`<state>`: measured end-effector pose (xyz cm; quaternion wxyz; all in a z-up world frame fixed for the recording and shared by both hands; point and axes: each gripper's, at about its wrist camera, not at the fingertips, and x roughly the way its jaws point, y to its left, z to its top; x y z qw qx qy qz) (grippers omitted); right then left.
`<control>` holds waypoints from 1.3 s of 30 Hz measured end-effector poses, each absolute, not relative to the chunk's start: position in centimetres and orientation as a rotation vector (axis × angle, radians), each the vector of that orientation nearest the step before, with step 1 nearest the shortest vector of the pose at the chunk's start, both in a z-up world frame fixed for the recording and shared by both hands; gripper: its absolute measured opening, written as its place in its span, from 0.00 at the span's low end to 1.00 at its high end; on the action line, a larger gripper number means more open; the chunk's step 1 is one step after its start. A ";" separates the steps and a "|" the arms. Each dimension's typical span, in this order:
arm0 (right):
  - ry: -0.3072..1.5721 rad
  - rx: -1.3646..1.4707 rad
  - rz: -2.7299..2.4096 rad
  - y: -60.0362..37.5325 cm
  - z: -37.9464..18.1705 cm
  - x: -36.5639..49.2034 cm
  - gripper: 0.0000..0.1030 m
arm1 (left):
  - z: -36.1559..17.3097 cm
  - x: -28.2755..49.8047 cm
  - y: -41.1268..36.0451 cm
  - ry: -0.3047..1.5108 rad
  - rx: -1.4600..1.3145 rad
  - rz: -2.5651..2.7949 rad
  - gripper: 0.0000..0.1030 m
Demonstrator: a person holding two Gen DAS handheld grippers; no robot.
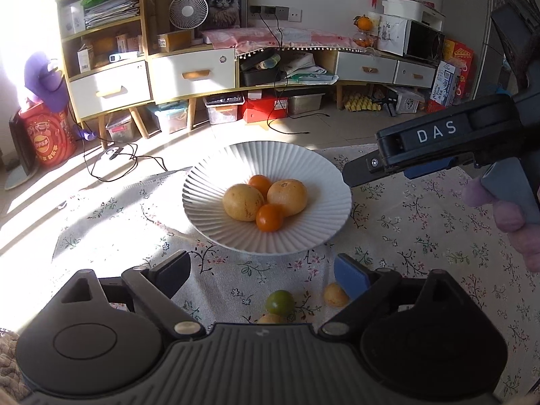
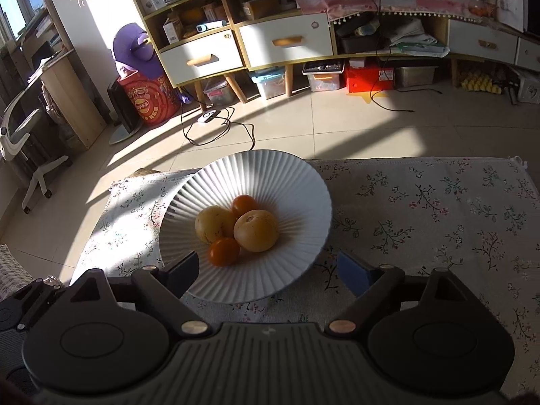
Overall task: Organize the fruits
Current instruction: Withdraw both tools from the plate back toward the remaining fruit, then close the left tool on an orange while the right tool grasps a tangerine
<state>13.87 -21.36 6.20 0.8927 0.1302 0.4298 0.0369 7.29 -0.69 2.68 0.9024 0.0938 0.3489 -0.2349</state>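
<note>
Fruits (image 1: 265, 202) on ribbed plate (image 1: 303, 168)

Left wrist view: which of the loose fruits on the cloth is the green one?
The green fruit, lying on the tablecloth between the left gripper fingers. The small yellow fruit beside it differs in colour; another below is mostly hidden.

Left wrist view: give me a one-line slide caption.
Open left gripper hovers over three loose fruits on the floral cloth, near a ribbed plate holding four.

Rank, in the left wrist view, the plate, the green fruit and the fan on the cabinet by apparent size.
1. Plate.
2. Fan.
3. Green fruit.
The fan stands much farther away, so its true size is unsure.
</note>
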 end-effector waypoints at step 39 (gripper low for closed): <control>0.864 0.064 0.186 -17.3 2.1 1.9 0.97 | -1.6 -0.3 5.0 0.794 0.278 -0.523 0.90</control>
